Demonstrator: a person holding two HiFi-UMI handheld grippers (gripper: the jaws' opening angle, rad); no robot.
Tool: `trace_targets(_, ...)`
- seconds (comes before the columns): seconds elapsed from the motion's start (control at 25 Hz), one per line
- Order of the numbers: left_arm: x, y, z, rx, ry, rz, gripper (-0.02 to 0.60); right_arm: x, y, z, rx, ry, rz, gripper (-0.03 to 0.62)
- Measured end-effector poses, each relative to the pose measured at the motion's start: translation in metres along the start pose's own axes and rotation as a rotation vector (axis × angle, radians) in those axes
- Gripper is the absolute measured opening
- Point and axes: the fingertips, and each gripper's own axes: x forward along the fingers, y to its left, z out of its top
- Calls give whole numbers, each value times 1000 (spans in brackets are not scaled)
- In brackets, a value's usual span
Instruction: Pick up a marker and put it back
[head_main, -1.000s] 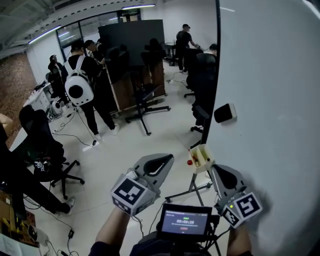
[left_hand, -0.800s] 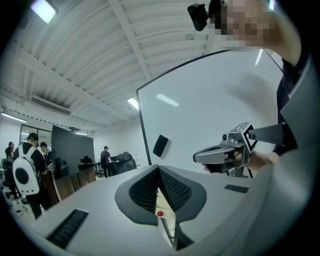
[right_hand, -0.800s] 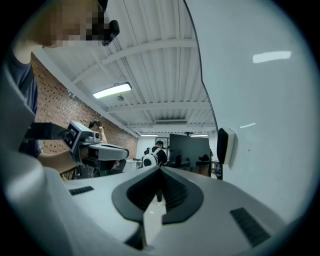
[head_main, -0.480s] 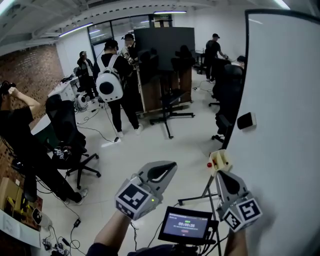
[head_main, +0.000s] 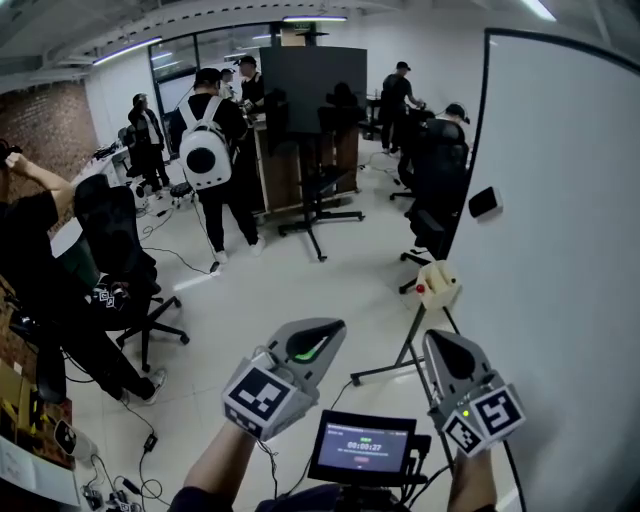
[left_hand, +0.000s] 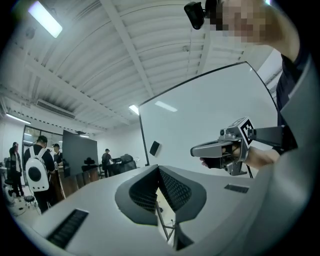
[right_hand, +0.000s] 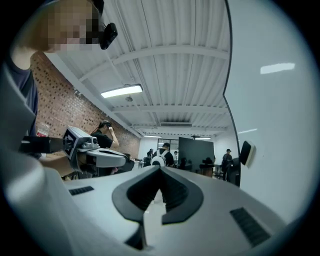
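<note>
Left gripper (head_main: 312, 342) and right gripper (head_main: 447, 352): jaws clenched, empty, level, near whiteboard (head_main: 560, 230) and its beige tray (head_main: 440, 285)

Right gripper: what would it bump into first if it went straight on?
Probably the small cream tray at the edge of the large whiteboard, ahead of the right gripper; depth is unclear.

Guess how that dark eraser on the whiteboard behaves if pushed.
The eraser clings to the upright whiteboard with no ledge under it, so it is probably magnetic and would likely slide rather than drop when pushed. It looks small and blocky, so it is probably light and stiff enough to pinch without deforming.
</note>
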Motion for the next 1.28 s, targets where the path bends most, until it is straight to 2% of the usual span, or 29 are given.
trace_targets(0.2, -69, -26, -5, -37, -12, -48, -3, -35, 77, -2, -15, 27, -36, 6)
trace_targets(0.4, -99, -64, 8, -59, -50, -118, -3, -81, 122, 1, -37, 69, -82, 6)
trace_targets(0.56, -113, -95, 24, -58, -74, -160, -3, -116, 139, 23, -59, 64, -117, 6)
trace_targets(0.8, -129, -149, 58, -57, -116, -173, -3, -174, 157, 55, -112, 20, -128, 6)
trace_targets(1.04, -135, -219, 67, -80, -129, -159, -3, -252, 166, 59, -111, 36, -105, 6)
trace_targets(1.28, -151, -296, 69, -65, -89, -168, -3, -326, 170, 57, -59, 14, -109, 6)
